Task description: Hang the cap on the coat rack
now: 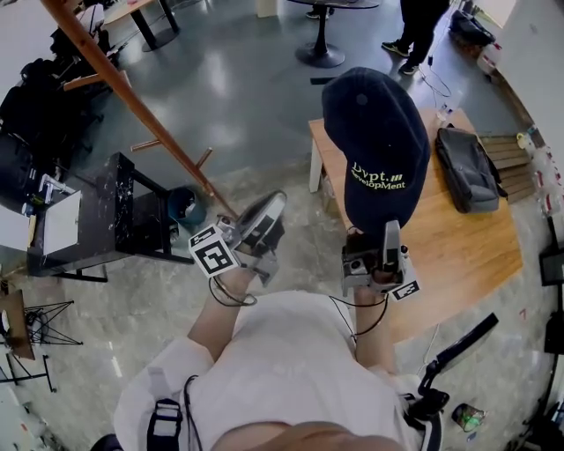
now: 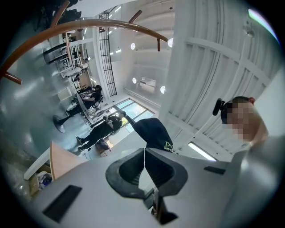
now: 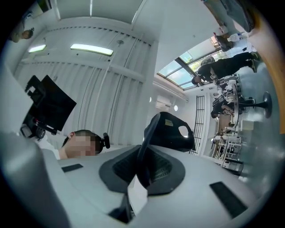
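A dark navy cap (image 1: 374,141) with light lettering is held up over the wooden table, and my right gripper (image 1: 374,240) is shut on its brim from below. In the right gripper view the brim runs edge-on between the pads and the cap's (image 3: 171,131) inside faces the camera. My left gripper (image 1: 264,218) is shut with nothing in it, left of the cap. In its own view the left gripper (image 2: 144,167) has its jaws together, with the cap (image 2: 153,133) beyond them. The brown wooden coat rack (image 1: 132,97) slants from the top left, with short pegs (image 1: 204,158) near its lower part. The coat rack (image 2: 89,26) arcs overhead in the left gripper view.
A wooden table (image 1: 467,255) stands at the right with a black bag (image 1: 467,167) on it. A black stand (image 1: 123,216) with papers is at the left, beside the rack's foot. A person's legs (image 1: 419,26) and a stool base (image 1: 319,53) are farther off on the grey floor.
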{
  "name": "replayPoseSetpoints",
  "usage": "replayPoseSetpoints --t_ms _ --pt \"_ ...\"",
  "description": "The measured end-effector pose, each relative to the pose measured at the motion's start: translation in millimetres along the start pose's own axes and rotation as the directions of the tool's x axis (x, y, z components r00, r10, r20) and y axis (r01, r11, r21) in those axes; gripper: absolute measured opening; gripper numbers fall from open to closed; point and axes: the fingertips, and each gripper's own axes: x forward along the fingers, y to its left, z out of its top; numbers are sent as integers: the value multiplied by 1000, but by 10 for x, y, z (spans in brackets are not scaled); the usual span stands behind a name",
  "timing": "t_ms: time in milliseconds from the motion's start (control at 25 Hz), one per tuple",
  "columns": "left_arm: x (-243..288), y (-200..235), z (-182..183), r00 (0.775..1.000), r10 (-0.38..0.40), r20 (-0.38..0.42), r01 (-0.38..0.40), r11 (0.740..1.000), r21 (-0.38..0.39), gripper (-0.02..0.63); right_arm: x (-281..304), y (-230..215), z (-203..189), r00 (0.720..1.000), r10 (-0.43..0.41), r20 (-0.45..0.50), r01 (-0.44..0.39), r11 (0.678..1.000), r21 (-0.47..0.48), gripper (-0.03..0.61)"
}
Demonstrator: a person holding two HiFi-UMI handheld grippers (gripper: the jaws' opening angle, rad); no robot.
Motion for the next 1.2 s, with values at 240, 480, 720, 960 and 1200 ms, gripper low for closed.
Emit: replayPoseSetpoints --t_ms 240,480,720,960,1200 --pt "59 49 -99 1000 12 -3 -12 1000 -5 9 -54 -94 36 1000 -3 6 3 999 32 46" --pt "232 107 -233 1000 -24 -15 22 994 -104 16 -8 -249 20 1000 -10 13 9 995 96 46" --pt "521 -38 -482 986 -143 -83 122 970 -212 324 144 -239 -206 1000 27 -2 -26 982 188 46" --pt "544 -96 -212 962 -273 -8 258 920 -294 339 318 -407 -638 999 32 -35 -20 958 286 46" --pt "477 -113 -88 955 -281 96 297 897 -328 198 180 -463 -681 1000 -4 -22 11 936 351 46"
